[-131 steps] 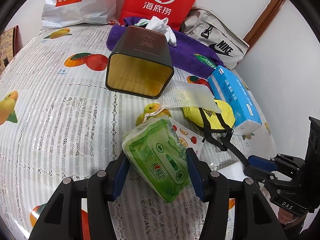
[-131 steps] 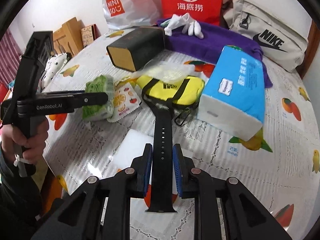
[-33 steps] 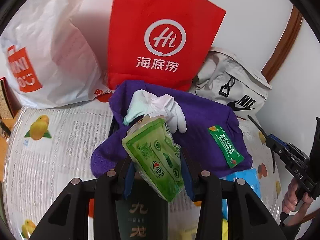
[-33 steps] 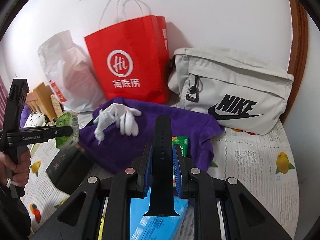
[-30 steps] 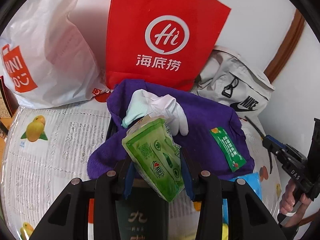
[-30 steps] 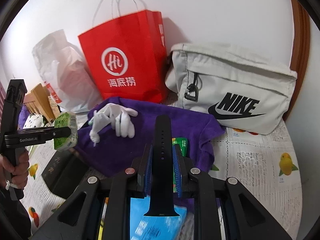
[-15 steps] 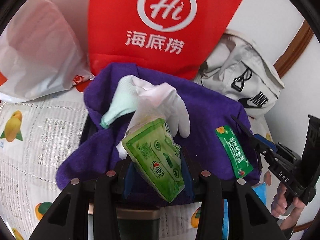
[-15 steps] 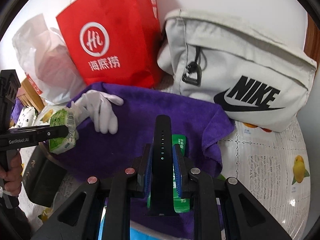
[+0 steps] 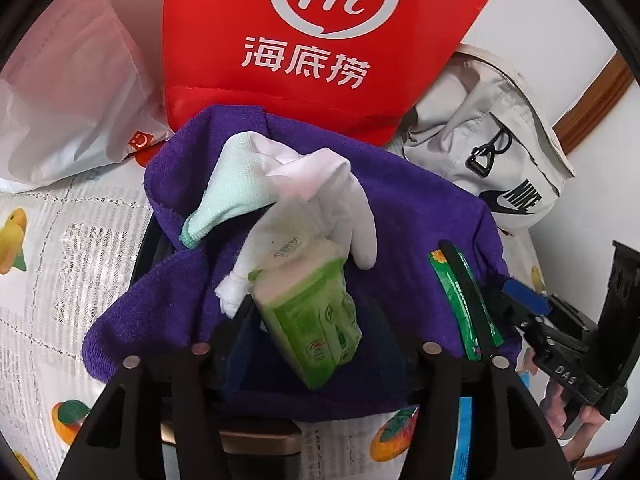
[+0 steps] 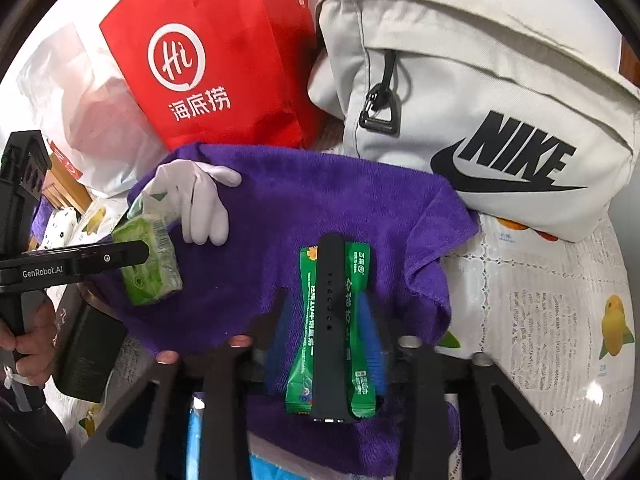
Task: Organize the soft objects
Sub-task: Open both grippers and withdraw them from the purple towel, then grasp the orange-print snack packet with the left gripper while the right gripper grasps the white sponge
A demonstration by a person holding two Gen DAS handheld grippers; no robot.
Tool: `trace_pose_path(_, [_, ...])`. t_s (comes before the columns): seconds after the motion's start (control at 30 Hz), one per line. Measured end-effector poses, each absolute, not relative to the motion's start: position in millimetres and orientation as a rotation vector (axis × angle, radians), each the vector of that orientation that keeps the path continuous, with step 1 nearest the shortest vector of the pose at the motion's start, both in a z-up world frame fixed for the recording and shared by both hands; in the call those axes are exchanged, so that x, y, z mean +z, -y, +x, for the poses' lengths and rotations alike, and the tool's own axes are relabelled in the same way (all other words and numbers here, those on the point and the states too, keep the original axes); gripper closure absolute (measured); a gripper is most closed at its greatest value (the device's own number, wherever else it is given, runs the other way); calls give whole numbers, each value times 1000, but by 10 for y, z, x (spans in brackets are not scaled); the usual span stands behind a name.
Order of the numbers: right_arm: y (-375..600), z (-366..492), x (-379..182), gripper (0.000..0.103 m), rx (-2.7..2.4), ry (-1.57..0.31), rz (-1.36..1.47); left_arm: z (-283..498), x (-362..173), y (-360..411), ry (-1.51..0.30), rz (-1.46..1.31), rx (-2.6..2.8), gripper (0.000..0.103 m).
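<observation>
My left gripper [image 9: 316, 320] is open above the purple towel [image 9: 412, 216]. The green tissue pack [image 9: 310, 316] lies loose between its fingers, tipped on the towel next to the white gloves [image 9: 320, 184]. My right gripper [image 10: 326, 332] is open too. The black watch strap [image 10: 330, 320] lies between its blue pads [image 10: 370, 340] on top of a green sachet [image 10: 306, 332] on the purple towel [image 10: 320, 200]. The pack [image 10: 150, 256] and the left gripper [image 10: 80, 264] also show in the right wrist view.
A red paper bag [image 9: 320, 40], a white plastic bag [image 9: 68, 92] and a grey Nike bag [image 10: 480, 92] stand behind the towel. A dark box [image 10: 84, 356] and a blue tissue box [image 10: 264, 468] lie near its front edge on the fruit-print cloth [image 10: 560, 300].
Both grippers moved forward and down over the purple towel and opened. The green tissue pack and the black strap have been let go and now rest on the towel.
</observation>
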State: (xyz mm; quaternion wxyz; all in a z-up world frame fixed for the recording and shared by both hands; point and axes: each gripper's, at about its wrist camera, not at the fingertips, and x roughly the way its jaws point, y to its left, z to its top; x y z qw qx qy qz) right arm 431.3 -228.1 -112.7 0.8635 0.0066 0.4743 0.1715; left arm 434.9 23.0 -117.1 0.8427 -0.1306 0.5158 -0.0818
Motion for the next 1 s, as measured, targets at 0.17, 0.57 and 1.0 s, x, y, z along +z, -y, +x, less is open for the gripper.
trace_pose_path(0.17, [2292,4189,-1004,58,358,-978,10,4246,-1082,-234,-1084,-274,-157,46])
trace_pose_path(0.57, [2273,3403,-566,57,373,-895,-24,3572,-550,-273,-937,-190,-155,46])
trace_pose_path(1.0, [2204,2351,-365,56,406,-856,17,2562,-403,-332,-902,-186,-173,46])
